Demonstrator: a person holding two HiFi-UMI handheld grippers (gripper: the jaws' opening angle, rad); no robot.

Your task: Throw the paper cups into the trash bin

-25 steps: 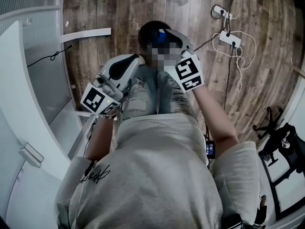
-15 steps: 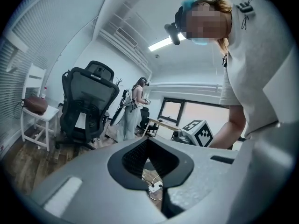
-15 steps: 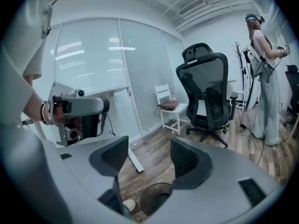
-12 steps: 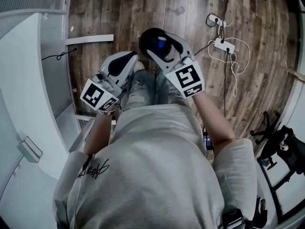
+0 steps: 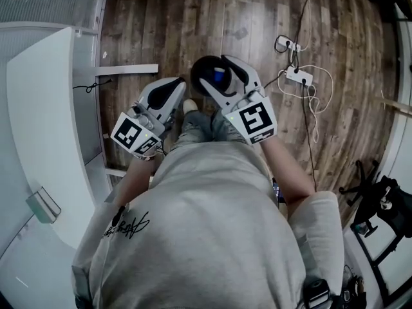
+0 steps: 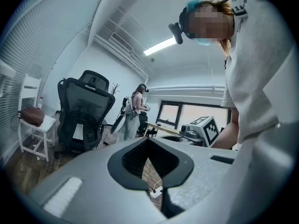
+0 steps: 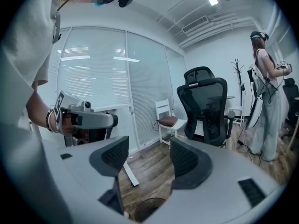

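Left gripper: in my left hand, low in front of my legs; its own view shows the jaw tips meeting, clenched on nothing
Right gripper: in my right hand, just right of the left one; its own view shows the jaws spread wide, released, with only floor between them
Trash bin: dark and round, on the floor ahead of my feet; in the head view the right gripper's jaws overlap its mouth; it also shows at the bottom edge of the right gripper view, below the jaws
Blue item: small, inside the bin; I cannot tell whether it is a paper cup
Left marker cube: at the rear of the left gripper, near my wrist
Right marker cube: at the rear of the right gripper
Floor: dark wood planks
Power strip: white, on the floor to my right, cables looped beside it
White tabletop: on my left
Office chair: black, across the room
White chair: by the blinds, a brown bag on its seat
Second person: standing at the far right of the right gripper view
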